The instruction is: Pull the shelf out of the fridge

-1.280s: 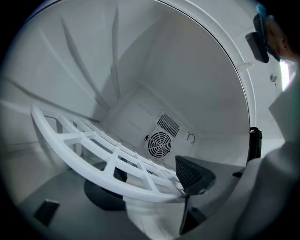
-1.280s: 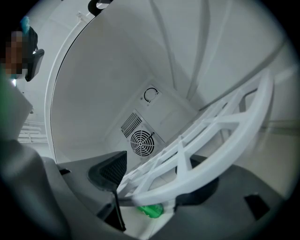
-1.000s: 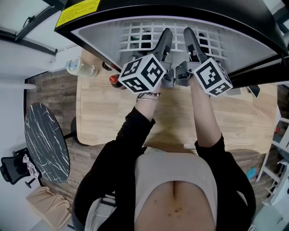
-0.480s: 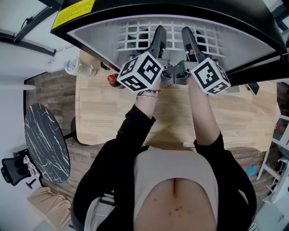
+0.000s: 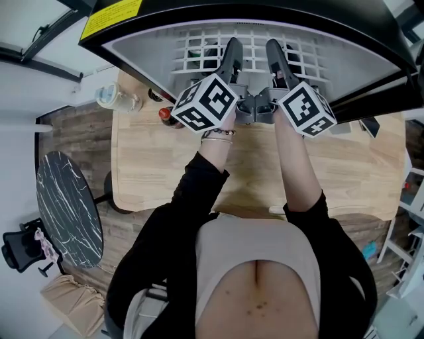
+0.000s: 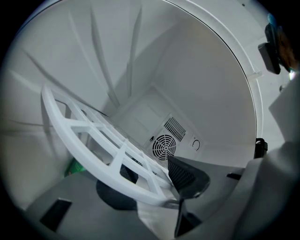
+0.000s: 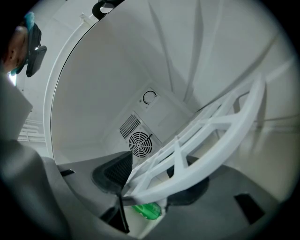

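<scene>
A white grid shelf (image 5: 199, 46) lies inside the small open fridge (image 5: 265, 13) in front of me. Both grippers reach in side by side over its front edge. In the left gripper view the shelf's curved front rim (image 6: 89, 136) runs between the jaws of my left gripper (image 6: 152, 187), which are closing around it. The right gripper view shows the same rim (image 7: 220, 126) between the closing jaws of my right gripper (image 7: 150, 183). From above, the left gripper (image 5: 232, 49) and the right gripper (image 5: 273, 49) sit close together at the shelf's middle.
A round fan grille (image 6: 164, 146) sits in the fridge's back wall. A green bottle (image 7: 147, 210) lies under the shelf. The fridge stands on a wooden table (image 5: 152, 172) with a lidded cup (image 5: 112, 99) and a red-capped bottle (image 5: 165, 116) at its left. A black marble table (image 5: 66, 205) stands further left.
Both grippers have moved a little deeper into the fridge, onto the shelf's front edge.
</scene>
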Available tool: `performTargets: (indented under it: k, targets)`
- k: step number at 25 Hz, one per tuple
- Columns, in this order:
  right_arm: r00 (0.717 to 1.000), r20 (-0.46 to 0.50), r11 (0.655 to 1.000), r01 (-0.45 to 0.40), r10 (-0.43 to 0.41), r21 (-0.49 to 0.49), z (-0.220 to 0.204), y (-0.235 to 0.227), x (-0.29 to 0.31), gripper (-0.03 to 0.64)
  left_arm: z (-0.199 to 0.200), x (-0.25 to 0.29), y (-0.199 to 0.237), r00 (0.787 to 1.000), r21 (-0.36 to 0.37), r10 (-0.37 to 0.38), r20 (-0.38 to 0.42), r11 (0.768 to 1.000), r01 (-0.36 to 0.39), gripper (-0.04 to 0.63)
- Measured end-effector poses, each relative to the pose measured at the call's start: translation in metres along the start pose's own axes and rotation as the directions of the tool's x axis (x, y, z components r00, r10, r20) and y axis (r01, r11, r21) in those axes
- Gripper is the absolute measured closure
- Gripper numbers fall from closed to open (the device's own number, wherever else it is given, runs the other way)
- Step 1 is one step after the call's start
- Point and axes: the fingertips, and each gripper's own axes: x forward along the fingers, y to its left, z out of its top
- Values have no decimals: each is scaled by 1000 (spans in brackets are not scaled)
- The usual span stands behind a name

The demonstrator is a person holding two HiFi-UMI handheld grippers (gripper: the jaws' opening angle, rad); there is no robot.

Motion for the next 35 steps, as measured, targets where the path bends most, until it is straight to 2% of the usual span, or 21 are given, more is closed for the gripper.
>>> performTargets:
  k: [22, 35]
  targets:
    - [1000, -22, 1000, -4, 4, 4, -5, 5, -13, 373, -4, -14, -1, 1000, -6, 20, -16, 1000, -20, 400]
    - [999, -31, 1000, 9, -9, 11, -4, 6, -18, 388, -5, -17, -5, 1000, -29, 2, -24, 1000, -3, 413]
